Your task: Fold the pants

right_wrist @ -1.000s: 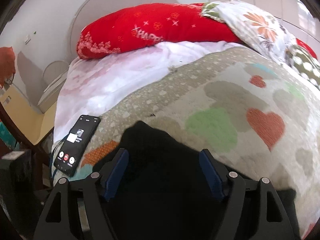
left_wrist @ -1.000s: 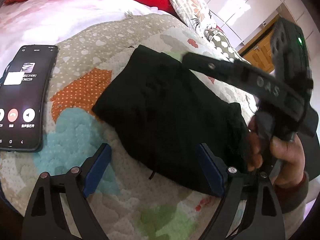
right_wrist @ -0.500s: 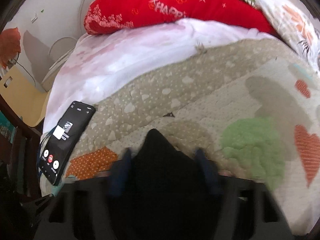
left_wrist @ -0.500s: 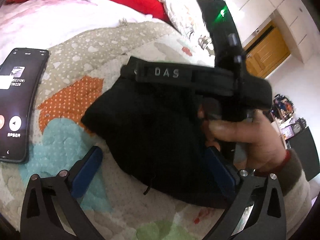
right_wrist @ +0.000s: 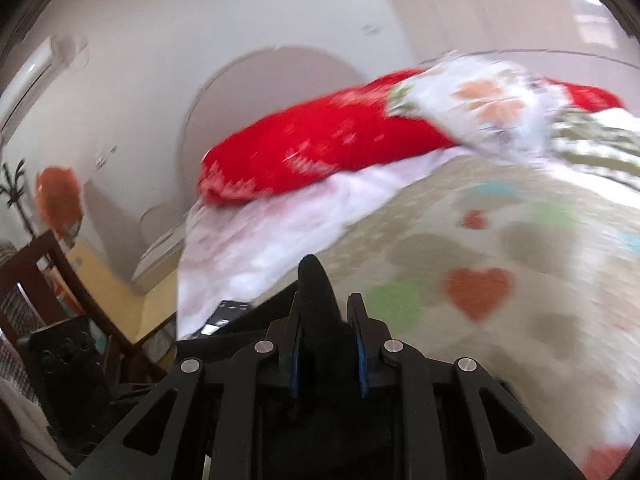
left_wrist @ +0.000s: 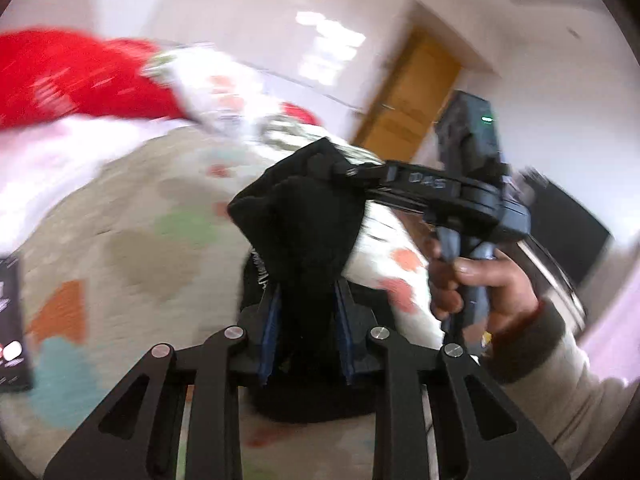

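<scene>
The black pants [left_wrist: 304, 224] are bunched and lifted off the quilt [left_wrist: 140, 232]. My left gripper [left_wrist: 306, 300] is shut on the pants, which rise between its blue-padded fingers. In the left wrist view my right gripper [left_wrist: 340, 168] reaches in from the right, held by a hand [left_wrist: 480, 284], and pinches the top of the same cloth. In the right wrist view my right gripper [right_wrist: 326, 312] is shut on a fold of the pants [right_wrist: 316, 284] that sticks up between the pads. Both views are motion-blurred.
A phone [left_wrist: 10, 320] lies on the quilt at the left edge. A red pillow [right_wrist: 320, 148] and a floral pillow [right_wrist: 480, 108] lie at the bed head. A wooden chair [right_wrist: 44, 272] stands beside the bed. A wooden door [left_wrist: 412, 96] is behind.
Both grippers were open over the folded pants lying flat. Now both have shut on the pants and lifted them off the quilt, and both views have tilted up.
</scene>
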The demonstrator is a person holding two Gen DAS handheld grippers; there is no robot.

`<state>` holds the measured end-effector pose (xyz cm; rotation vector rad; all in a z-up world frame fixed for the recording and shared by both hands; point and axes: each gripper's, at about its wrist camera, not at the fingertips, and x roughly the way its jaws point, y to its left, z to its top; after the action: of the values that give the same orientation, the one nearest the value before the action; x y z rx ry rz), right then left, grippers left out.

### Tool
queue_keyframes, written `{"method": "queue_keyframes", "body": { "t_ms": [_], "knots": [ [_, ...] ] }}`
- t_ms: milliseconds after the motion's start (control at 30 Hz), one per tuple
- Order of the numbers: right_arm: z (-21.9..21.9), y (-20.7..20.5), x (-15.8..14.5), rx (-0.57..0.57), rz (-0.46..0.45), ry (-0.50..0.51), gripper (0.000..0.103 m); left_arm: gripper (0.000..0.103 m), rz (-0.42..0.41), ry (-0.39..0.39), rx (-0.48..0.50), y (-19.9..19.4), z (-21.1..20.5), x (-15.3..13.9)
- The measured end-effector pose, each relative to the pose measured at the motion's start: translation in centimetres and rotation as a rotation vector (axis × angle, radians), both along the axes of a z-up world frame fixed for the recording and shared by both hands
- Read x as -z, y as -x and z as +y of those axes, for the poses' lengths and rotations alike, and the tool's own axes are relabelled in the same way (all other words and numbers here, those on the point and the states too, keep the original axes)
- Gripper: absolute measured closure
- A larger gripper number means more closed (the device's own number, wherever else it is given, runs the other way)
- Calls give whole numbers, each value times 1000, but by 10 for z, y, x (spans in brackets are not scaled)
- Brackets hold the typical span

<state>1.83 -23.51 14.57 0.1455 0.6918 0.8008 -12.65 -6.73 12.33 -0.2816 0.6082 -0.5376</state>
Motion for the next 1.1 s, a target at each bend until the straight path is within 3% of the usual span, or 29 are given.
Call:
{"method": "queue_keyframes", "body": {
  "t_ms": [100,233,300,333,367,400,433,500,600,633,700,733,800,833,867,933,1033,1100],
  "knots": [
    [-69,22,19,151,48,15,84,81,9,-54,150,2,-50,13],
    [-136,49,57,391,151,132,74,78,136,-160,363,2,-114,53],
    [-168,65,68,485,230,54,64,78,183,-204,421,7,-124,60],
    [-177,72,70,497,239,9,58,70,170,-207,436,12,-122,56],
    [-182,80,71,499,237,-30,48,62,140,-209,443,19,-115,48],
    [-182,90,70,496,229,-65,42,41,116,-209,441,23,-108,41],
    [-179,95,70,484,220,-83,32,29,84,-199,428,25,-95,32],
    [-171,97,71,463,207,-111,23,28,42,-171,379,27,-73,16],
    [-151,84,81,444,239,-73,21,20,23,-170,265,11,-47,6],
    [-143,76,91,459,268,-24,21,20,29,-193,218,2,-42,11],
    [-129,64,107,451,302,28,44,20,81,-211,170,-10,-43,25],
    [-123,61,107,436,292,52,67,20,101,-201,162,-9,-42,30],
    [-117,64,99,427,236,97,79,20,122,-188,144,-16,-40,38],
    [-116,67,89,419,195,115,93,20,121,-188,148,-19,-43,42],
    [-117,70,81,410,173,120,99,20,124,-194,155,-21,-48,47],
    [-121,73,77,438,154,192,99,20,162,-202,167,-28,-57,62],
    [-122,65,98,449,207,252,98,20,268,-214,204,-30,-69,93],
    [-120,67,104,456,219,272,89,20,312,-223,207,-31,-69,100]
  ]
}}
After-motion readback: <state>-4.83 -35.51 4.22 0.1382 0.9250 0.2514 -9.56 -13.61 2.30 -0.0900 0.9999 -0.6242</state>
